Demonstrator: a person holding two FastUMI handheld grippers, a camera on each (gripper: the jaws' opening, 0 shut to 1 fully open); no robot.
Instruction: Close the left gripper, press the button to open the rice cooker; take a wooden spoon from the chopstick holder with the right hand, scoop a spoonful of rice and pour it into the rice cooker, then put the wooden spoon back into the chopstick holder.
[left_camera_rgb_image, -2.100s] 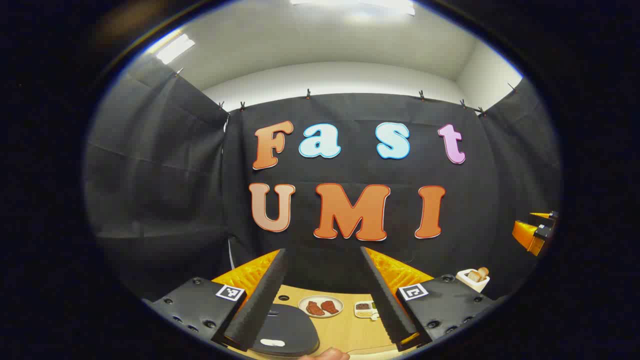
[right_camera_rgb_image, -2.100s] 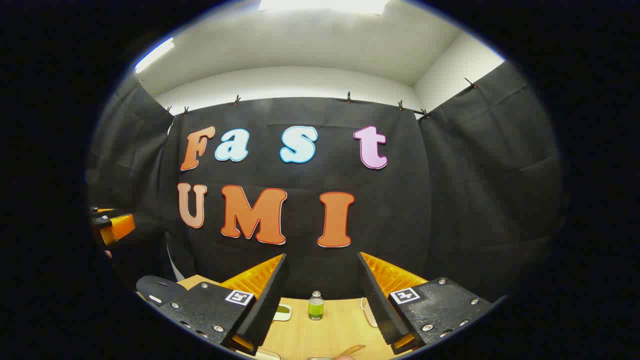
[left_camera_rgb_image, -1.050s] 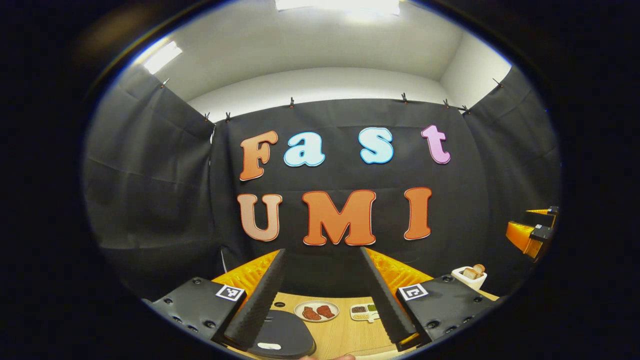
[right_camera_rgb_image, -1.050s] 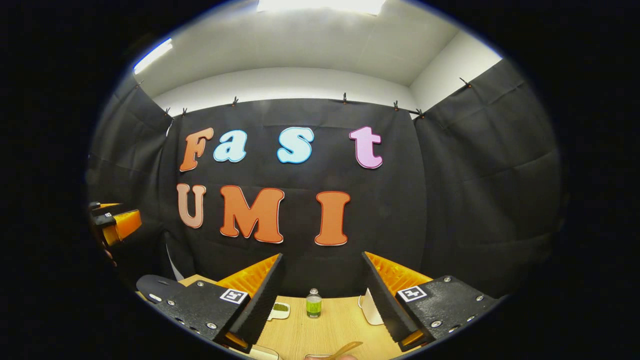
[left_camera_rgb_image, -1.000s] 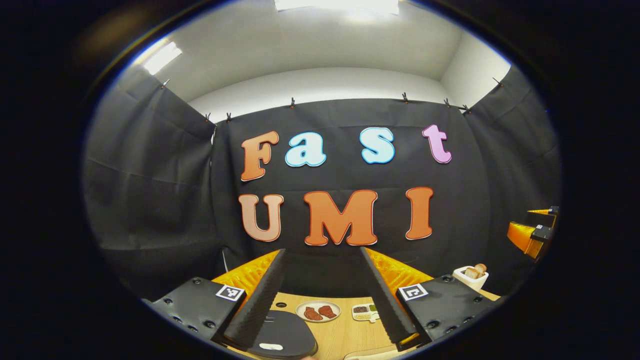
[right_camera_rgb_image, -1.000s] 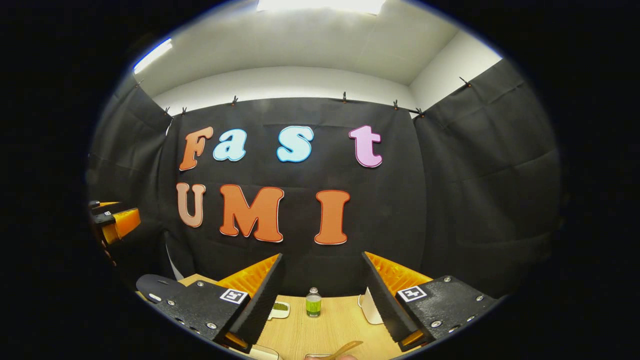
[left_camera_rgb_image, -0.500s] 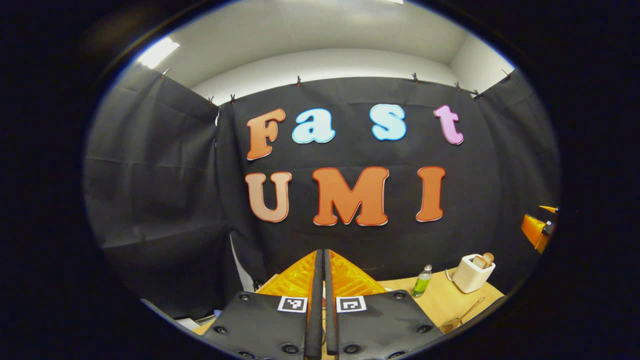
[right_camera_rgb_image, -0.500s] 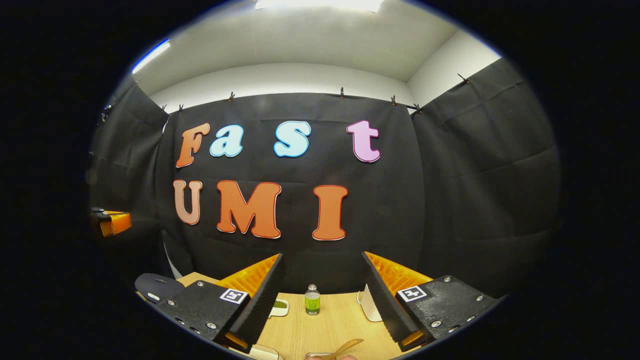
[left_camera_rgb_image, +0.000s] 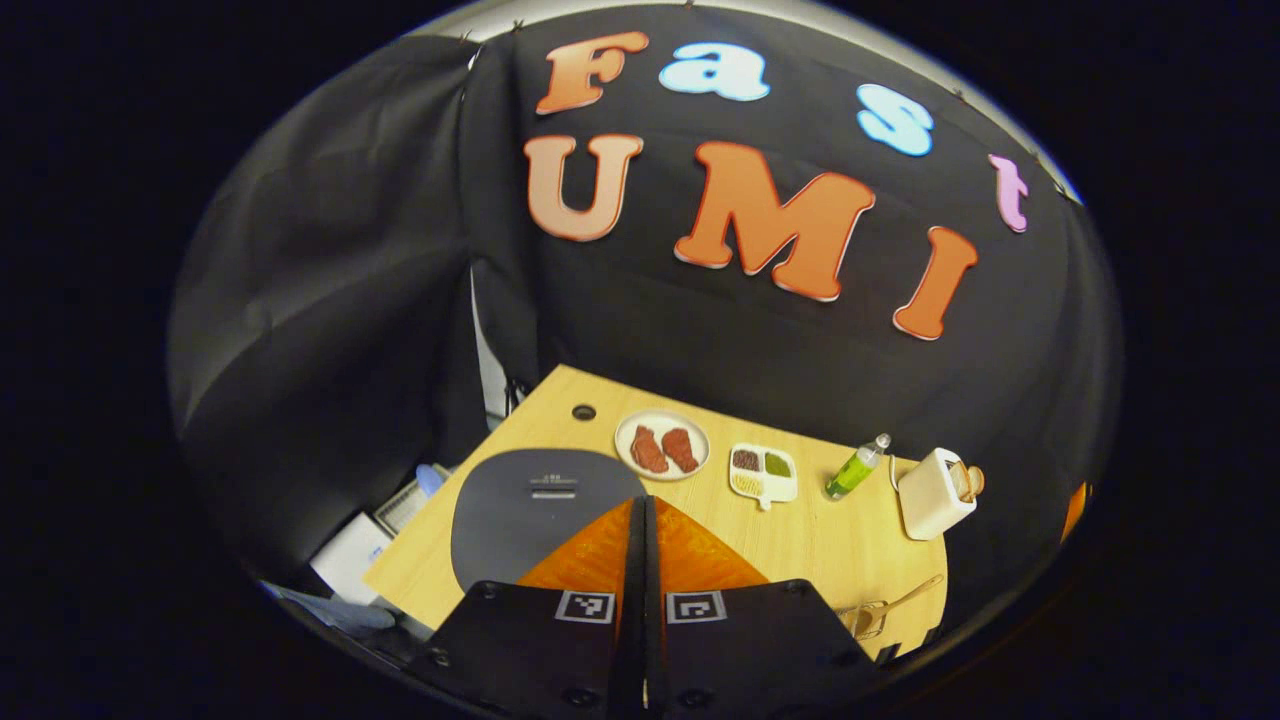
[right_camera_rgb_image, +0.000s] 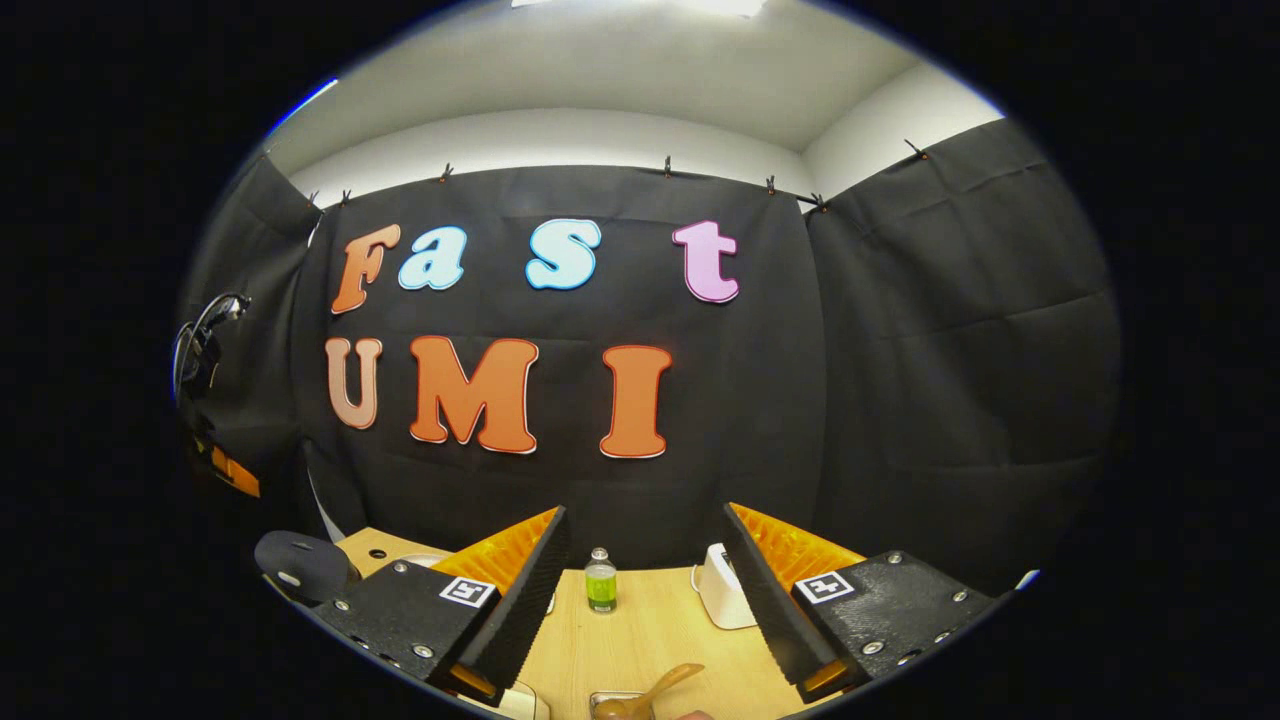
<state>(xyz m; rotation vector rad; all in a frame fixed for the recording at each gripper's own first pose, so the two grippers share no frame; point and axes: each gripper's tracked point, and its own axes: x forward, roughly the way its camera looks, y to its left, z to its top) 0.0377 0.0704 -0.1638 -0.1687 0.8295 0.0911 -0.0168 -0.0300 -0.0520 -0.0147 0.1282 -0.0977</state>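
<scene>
In the left gripper view my left gripper (left_camera_rgb_image: 641, 508) is shut with nothing in it, its fingers pressed together. It hovers above the near right edge of the dark grey rice cooker (left_camera_rgb_image: 520, 505), whose lid is down. The cooker's button (left_camera_rgb_image: 553, 492) lies just left of the fingertips. A white chopstick holder (left_camera_rgb_image: 932, 494) with wooden handles stands at the table's far right. In the right gripper view my right gripper (right_camera_rgb_image: 645, 520) is open and empty above the table, the holder (right_camera_rgb_image: 718, 598) just behind its right finger. A wooden spoon (right_camera_rgb_image: 650, 688) rests in a small container below it.
A plate of meat (left_camera_rgb_image: 662, 447), a divided dish (left_camera_rgb_image: 763, 470) and a green bottle (left_camera_rgb_image: 855, 468) stand in a row along the back of the wooden table (left_camera_rgb_image: 800, 540). The bottle (right_camera_rgb_image: 600, 580) also stands between my right fingers, farther off. Boxes sit off the table's left edge.
The left gripper has shut and tipped down, bringing the rice cooker lid into view in front of it. The right gripper stayed open and shifted slightly, showing more of the table.
</scene>
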